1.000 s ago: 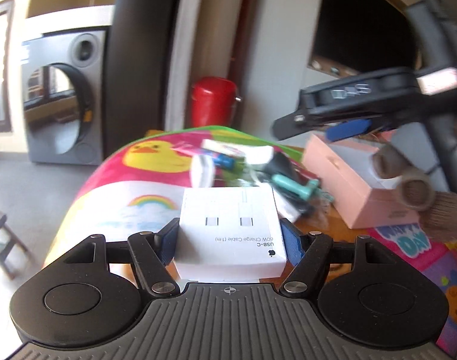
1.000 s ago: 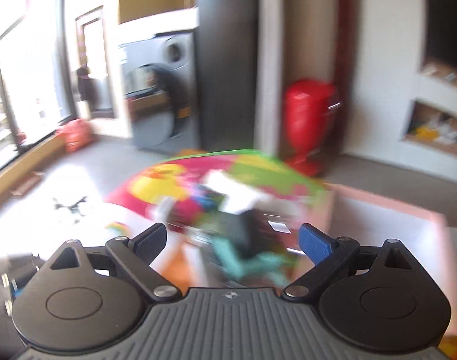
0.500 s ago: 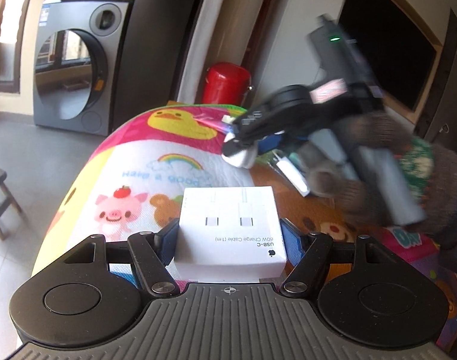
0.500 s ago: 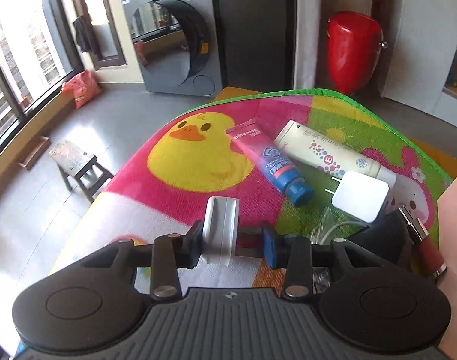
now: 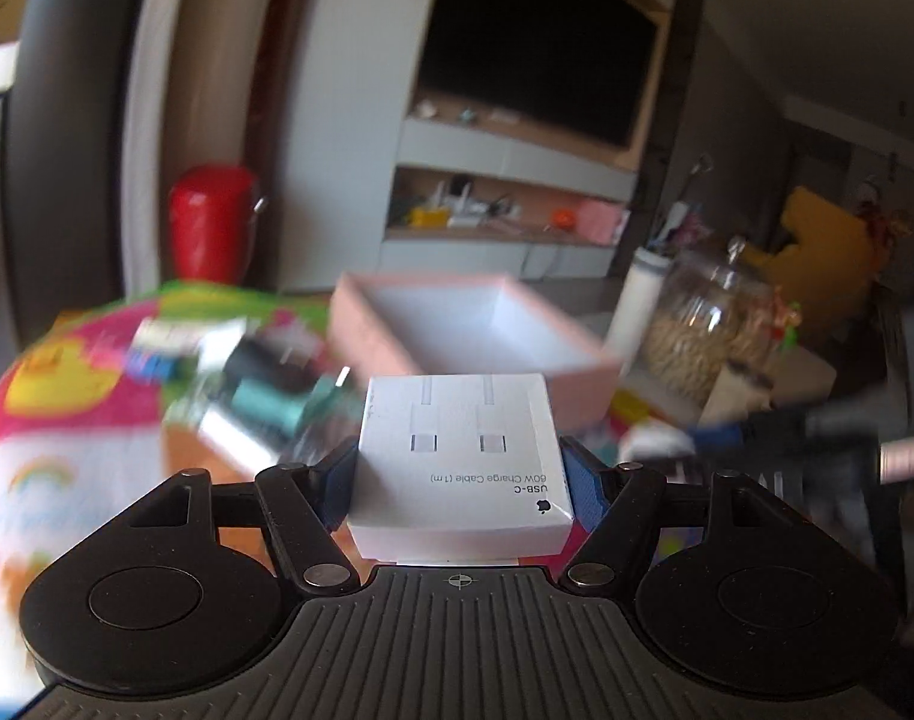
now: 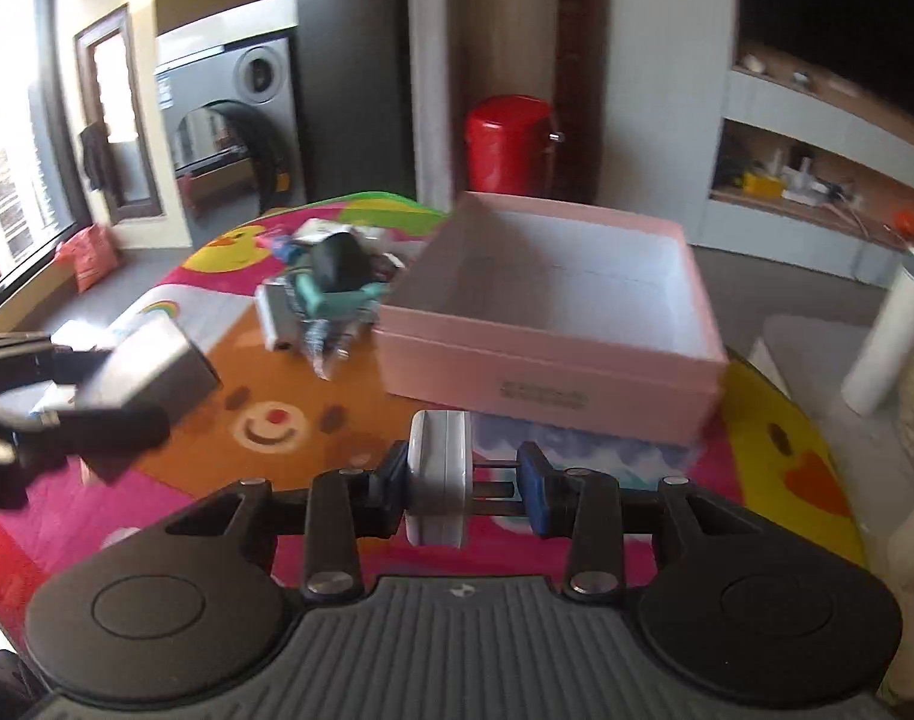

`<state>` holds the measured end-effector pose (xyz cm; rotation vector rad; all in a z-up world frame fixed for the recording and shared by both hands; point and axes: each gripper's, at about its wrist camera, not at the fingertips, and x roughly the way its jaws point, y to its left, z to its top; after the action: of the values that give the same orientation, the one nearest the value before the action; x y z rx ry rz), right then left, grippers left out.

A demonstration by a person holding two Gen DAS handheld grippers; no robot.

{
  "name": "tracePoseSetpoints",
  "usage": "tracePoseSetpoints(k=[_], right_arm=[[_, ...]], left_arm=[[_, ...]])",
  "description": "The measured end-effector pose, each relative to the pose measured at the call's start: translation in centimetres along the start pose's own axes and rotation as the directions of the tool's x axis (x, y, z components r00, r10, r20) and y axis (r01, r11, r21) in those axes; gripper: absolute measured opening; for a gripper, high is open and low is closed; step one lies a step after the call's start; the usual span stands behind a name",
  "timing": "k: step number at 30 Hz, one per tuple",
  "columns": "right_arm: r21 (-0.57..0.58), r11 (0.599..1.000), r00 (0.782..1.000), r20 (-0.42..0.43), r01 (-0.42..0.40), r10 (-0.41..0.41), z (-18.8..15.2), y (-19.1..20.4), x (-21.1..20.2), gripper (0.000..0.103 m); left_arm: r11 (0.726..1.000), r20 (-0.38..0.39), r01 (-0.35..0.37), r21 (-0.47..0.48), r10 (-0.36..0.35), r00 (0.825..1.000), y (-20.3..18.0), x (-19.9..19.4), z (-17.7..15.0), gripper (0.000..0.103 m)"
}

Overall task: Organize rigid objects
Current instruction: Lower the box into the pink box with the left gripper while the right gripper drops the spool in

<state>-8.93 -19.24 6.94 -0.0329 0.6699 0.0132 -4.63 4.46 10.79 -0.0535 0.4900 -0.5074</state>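
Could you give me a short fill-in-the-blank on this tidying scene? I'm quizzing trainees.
1. The left gripper holds a white cardboard ____ cable box.
2. The open square box is ____ outside.
3. The right gripper holds a small white ____ case.
Answers: USB-C; pink; rounded

Matt pink cardboard box (image 6: 547, 360); glossy white charger (image 6: 440, 474).

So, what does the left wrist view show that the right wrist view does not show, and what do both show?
Only the left wrist view: the label of the white USB-C cable box, a glass jar, a yellow plush toy.

Only the right wrist view: the washing machine, the small white case in the right hand-held gripper.

Both: the empty pink box, the red bin, the item pile.
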Motion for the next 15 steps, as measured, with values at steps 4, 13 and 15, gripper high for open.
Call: tracePoseSetpoints(k=[4, 13, 15], right_arm=[[0.096, 0.994, 0.998, 0.029, 0.052, -0.055, -1.4, -3.4, -1.0, 0.037], [0.143, 0.989, 0.996, 0.07, 0.049, -0.06, 0.0, -3.9, -1.4, 0.037], [0.15, 0.988, 0.994, 0.098, 0.028, -0.043, 1.6, -4.0, -1.4, 0.037]], left_arm=[[1.0, 0.149, -0.004, -0.028, 0.008, 0.989, -1.3, 4.1, 5.9, 0.074], [0.981, 0.081, -0.028, -0.194, 0.044, 0.996, 1.8, 8.2, 4.1, 0.07], [0.977, 0.075, -0.052, -0.208, 0.069, 0.995, 2.6, 6.9, 2.8, 0.07]])
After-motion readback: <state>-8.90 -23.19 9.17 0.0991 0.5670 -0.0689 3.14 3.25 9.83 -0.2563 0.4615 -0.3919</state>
